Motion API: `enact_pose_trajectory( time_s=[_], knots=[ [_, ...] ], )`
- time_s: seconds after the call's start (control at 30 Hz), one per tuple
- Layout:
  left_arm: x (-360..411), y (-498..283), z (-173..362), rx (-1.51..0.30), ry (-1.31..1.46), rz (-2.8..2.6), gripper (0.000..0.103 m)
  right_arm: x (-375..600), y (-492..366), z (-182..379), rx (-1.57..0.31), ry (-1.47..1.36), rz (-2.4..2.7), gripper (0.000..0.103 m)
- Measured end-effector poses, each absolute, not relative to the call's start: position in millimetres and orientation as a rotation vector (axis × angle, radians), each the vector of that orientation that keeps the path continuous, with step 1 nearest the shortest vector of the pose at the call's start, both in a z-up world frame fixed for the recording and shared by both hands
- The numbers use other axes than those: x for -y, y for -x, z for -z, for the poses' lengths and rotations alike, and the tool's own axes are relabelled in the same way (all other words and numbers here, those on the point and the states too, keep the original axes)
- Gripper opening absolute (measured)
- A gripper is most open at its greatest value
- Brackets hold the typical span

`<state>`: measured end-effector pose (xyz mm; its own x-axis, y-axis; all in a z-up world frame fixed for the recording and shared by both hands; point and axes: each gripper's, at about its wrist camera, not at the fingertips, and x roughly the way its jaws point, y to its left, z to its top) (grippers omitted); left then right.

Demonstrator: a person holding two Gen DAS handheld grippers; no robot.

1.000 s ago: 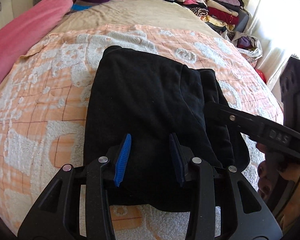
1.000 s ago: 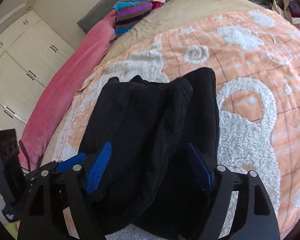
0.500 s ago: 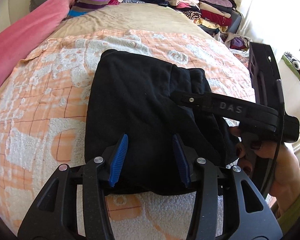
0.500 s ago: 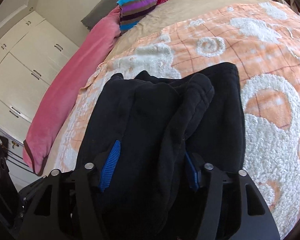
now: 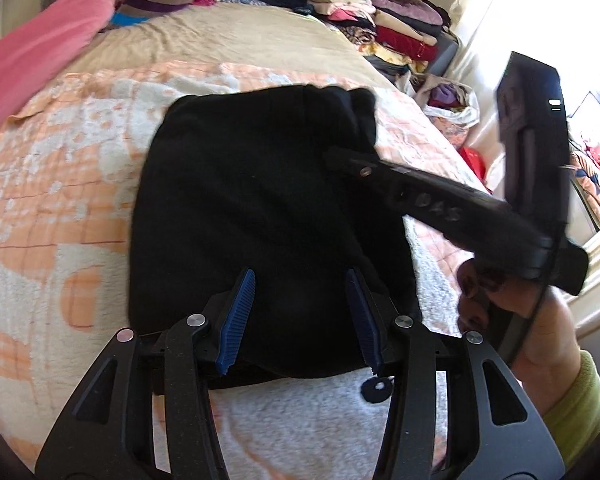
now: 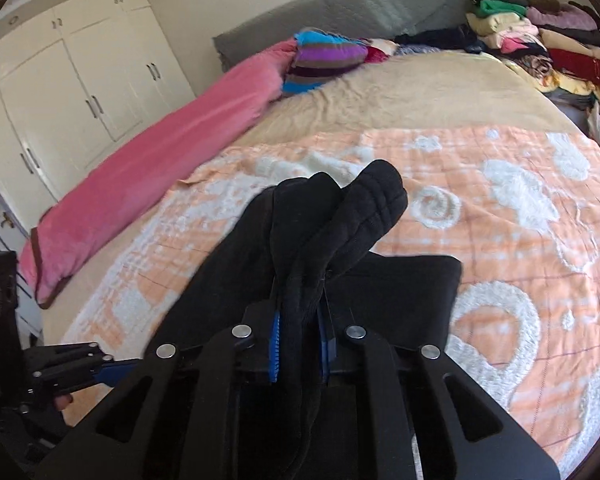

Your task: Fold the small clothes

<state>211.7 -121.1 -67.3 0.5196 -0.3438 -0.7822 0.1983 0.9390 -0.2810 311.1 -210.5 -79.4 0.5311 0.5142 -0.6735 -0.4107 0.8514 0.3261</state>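
A black garment (image 5: 240, 200) lies folded on the orange and white blanket (image 5: 60, 208). My left gripper (image 5: 300, 316) is open over its near edge, blue pads (image 5: 236, 316) apart with flat cloth between them. My right gripper (image 6: 300, 320) is closing its jaws, and the pads pinch a bunched fold of the black garment (image 6: 364, 216), which rises off the bed. In the left wrist view the right gripper (image 5: 336, 156) bites the garment's right far edge, held by a hand (image 5: 532, 320). The left gripper (image 6: 80, 368) shows at the lower left of the right wrist view.
A long pink bolster (image 6: 148, 184) runs along the bed's left side, with a striped cushion (image 6: 324, 60) at its far end. Stacks of folded clothes (image 5: 384, 24) fill the far right corner. A bag of clothes (image 5: 452, 100) sits beside the bed. White wardrobe doors (image 6: 80, 92) stand at the left.
The right gripper's jaws closed from wide to pinched on a bunched fold, rolled upright and rose, lifting the garment's right edge. The left gripper's pads spread slightly and it drew back a little.
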Motion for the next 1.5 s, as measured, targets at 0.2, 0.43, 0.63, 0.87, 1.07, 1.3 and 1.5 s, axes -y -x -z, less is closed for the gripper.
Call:
enact_pose_trajectory(
  time_s=[0.2, 0.43, 0.63, 0.87, 1.07, 1.3, 1.5],
  knots=[
    [141, -219, 87, -1.027, 0.166, 0.363, 0.042, 221, -321, 109, -0.938, -0.122, -0.488, 0.013],
    [142, -218, 90, -1.031, 0.186, 0.407, 0.047, 229, -321, 112, -0.951, -0.105, -0.445, 0.012],
    [130, -210, 76, -1.0, 0.22, 0.42, 0.049, 235, -322, 110, -0.954, -0.17, -0.47, 0.02],
    [96, -203, 52, -0.9, 0.147, 0.286, 0.055, 250, -308, 81, -0.901, -0.245, -0.494, 0.032],
    [59, -208, 66, -0.913, 0.143, 0.152, 0.056, 256, -272, 76, -0.922, -0.363, -0.545, 0.057],
    [42, -211, 90, -0.968, 0.208, 0.14, 0.059, 227, -257, 94, -1.006, -0.299, -0.515, 0.077],
    [41, -212, 96, -0.974, 0.228, 0.153, 0.059, 218, -256, 110, -1.019, -0.3, -0.527, 0.055]
  ],
)
